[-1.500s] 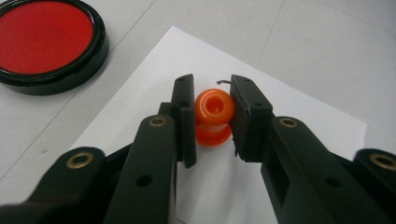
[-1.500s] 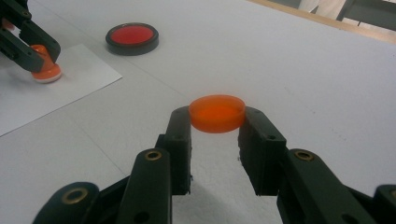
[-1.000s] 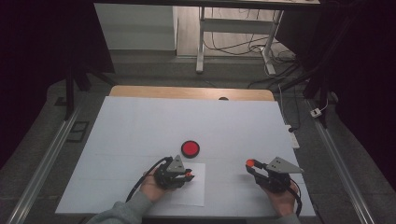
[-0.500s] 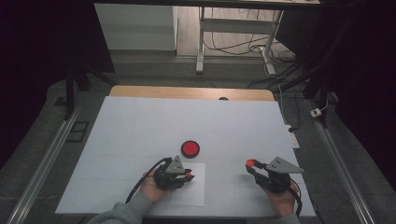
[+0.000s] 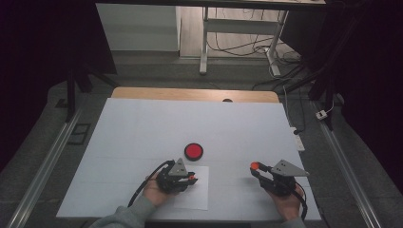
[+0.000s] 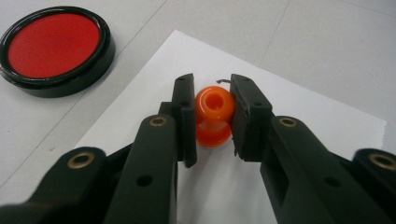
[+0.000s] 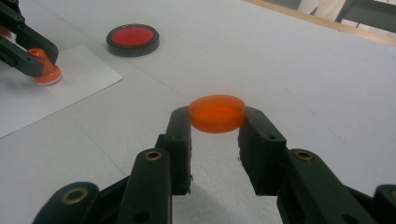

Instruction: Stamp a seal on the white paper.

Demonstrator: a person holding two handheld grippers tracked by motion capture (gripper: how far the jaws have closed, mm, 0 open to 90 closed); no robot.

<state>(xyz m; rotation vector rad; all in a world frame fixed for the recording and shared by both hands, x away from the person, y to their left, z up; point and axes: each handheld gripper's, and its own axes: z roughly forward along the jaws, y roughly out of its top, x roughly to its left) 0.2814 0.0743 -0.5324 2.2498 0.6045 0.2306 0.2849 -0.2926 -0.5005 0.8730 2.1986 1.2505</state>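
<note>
High view: I am resting my left gripper point(image 5: 189, 178) on the paper sheet point(image 5: 197, 197) just below the red ink pad point(image 5: 193, 151), risking a smear if the stamp slides.

Left gripper view: my jaws are clamping the orange stamp point(image 6: 214, 116), standing on the paper.

Right gripper view: my right gripper point(image 7: 217, 122) is pinching the orange cap point(image 7: 217, 113), right of the pad; a loose pinch could drop it.

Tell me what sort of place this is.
Probably a lab or workshop set up for recording handling tasks: a white-covered table between metal rails, cables trailing on the floor behind, and a hand-held left gripper and right gripper carrying cameras.
</note>
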